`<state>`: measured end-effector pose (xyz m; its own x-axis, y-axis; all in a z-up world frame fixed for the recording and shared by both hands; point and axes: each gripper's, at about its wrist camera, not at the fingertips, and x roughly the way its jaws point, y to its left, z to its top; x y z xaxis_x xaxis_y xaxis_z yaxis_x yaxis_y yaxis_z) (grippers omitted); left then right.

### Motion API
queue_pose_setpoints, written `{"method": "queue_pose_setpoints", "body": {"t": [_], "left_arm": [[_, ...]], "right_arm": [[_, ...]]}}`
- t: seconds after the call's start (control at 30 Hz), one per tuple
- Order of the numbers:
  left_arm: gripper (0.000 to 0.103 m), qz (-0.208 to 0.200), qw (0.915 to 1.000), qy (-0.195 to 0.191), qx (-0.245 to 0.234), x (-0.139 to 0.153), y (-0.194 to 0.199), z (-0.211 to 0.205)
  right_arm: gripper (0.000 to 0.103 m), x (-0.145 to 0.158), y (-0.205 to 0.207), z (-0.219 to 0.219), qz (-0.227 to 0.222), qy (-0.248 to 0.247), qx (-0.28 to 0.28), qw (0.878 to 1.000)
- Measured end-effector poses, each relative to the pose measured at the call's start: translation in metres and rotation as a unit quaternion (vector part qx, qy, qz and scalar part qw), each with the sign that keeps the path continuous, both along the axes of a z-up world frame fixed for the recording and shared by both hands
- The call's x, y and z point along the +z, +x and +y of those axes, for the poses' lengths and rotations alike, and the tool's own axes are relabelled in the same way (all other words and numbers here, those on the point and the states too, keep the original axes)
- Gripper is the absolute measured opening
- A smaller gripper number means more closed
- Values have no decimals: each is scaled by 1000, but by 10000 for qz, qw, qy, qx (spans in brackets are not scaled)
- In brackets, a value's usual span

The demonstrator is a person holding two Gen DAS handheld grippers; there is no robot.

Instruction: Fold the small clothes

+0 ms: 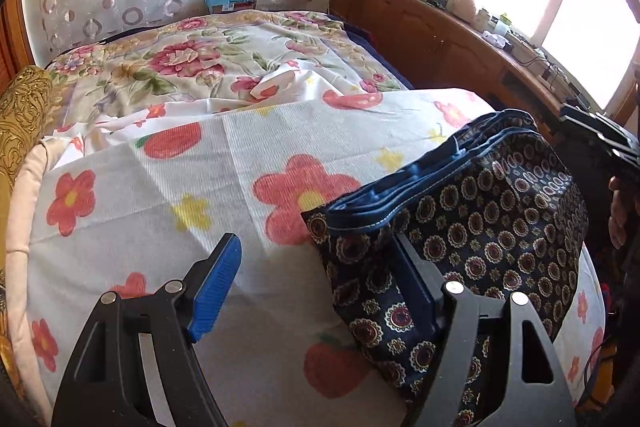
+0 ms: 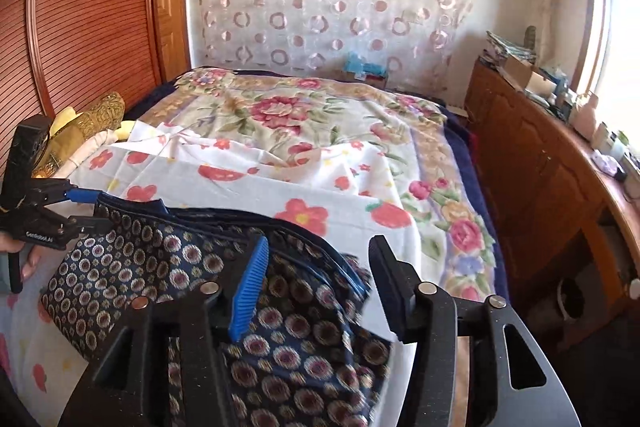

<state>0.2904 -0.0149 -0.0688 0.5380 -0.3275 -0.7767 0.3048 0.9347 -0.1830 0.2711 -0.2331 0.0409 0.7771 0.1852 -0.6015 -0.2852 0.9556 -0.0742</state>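
A folded dark navy garment (image 1: 500, 219) with round flower medallions and a blue hem lies on the white sheet with red flowers (image 1: 160, 179). My left gripper (image 1: 316, 241) is open, with the garment's left corner just inside its right finger and no pad pressing on it. In the right wrist view the same garment (image 2: 160, 267) spreads under my right gripper (image 2: 320, 243), which is open with the cloth's edge between its fingers. That view also shows the left gripper (image 2: 94, 209) at the garment's far left corner, with a hand (image 2: 28, 259) behind it.
A flowered bedspread (image 2: 300, 111) covers the far half of the bed. A wooden sideboard (image 2: 540, 167) loaded with small items runs under the window on the right. A slatted wardrobe (image 2: 80, 27) stands on the left, with a gold cushion (image 1: 24, 115) beside it.
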Motion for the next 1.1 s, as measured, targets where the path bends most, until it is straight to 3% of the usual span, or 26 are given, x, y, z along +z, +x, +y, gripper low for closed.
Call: {"method": "queue_pose_setpoints", "body": {"t": [0.3, 0.4, 0.57, 0.73, 0.87, 0.97, 1.03, 1.1], "left_arm": [[76, -56, 9999, 81, -18, -1, 1, 0], [76, -64, 9999, 96, -20, -1, 1, -1], [76, -97, 9998, 148, -18, -1, 3, 0], [76, -58, 9999, 86, -15, -1, 3, 0], [76, -44, 10000, -19, -88, -1, 5, -2], [76, -26, 9998, -125, -119, 0, 8, -4], [72, 13, 9997, -216, -134, 0, 10, -5], [60, 48, 9992, -333, -192, 0, 10, -8]], "right_arm": [[60, -44, -12, -12, 761, 135, -271, 9966], [60, -52, -8, -17, 950, 451, -272, 9941], [60, -53, -2, -22, 1007, 795, -220, 9915], [60, -53, 8, -29, 978, 811, -23, 9919], [48, -55, 7, -23, 958, 567, 209, 9936], [27, -57, 9, -26, 992, 687, 382, 9919], [23, -58, 11, -30, 1038, 810, 488, 9901], [20, -59, 12, -30, 1053, 824, 546, 9895]]}}
